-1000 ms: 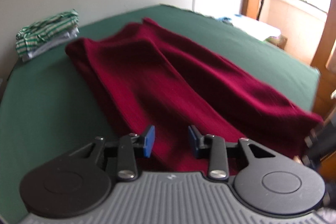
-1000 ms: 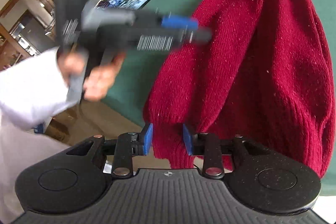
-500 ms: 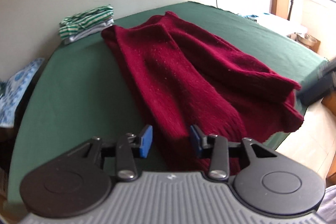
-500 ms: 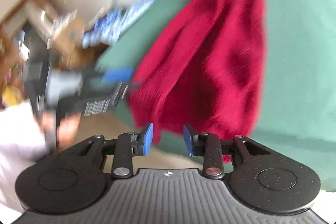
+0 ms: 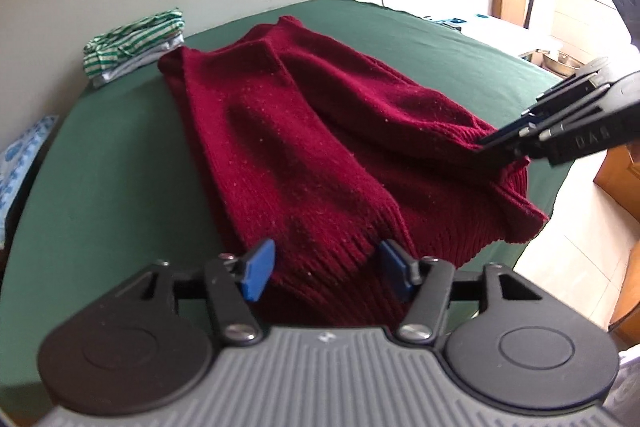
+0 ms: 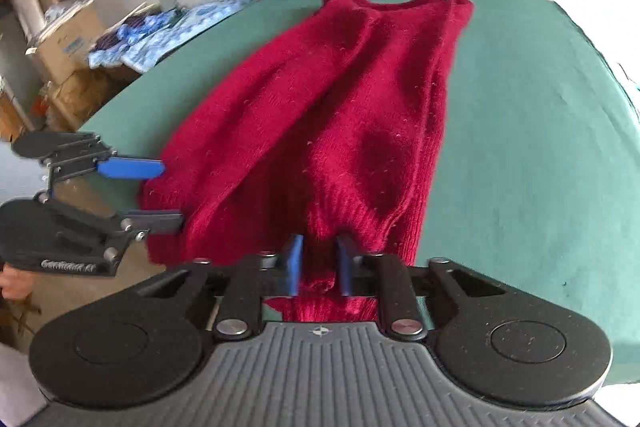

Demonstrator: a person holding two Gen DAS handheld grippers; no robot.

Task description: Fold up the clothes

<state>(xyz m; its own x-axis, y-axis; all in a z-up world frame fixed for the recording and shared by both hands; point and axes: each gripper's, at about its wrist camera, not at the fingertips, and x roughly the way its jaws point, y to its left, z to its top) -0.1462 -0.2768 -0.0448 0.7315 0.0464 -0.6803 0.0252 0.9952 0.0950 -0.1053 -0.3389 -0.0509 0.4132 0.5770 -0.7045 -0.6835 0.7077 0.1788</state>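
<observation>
Step in hand: gripping hem of dark red knitted sweater (image 5: pixel 304 147), laid lengthwise on green-covered table (image 5: pixel 120 155). Right claw (image 6: pixel 318 263) closing on ribbed hem; left claw (image 5: pixel 324 267) opening, straddling other corner. Next, likely: left clamps, both lift hem toward collar.

Left gripper (image 5: pixel 326 269) jaws opening — right gripper (image 6: pixel 318 265) jaws closing, both angled downward.

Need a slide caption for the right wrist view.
Right gripper closing on the red sweater's hem, left gripper alongside.
</observation>
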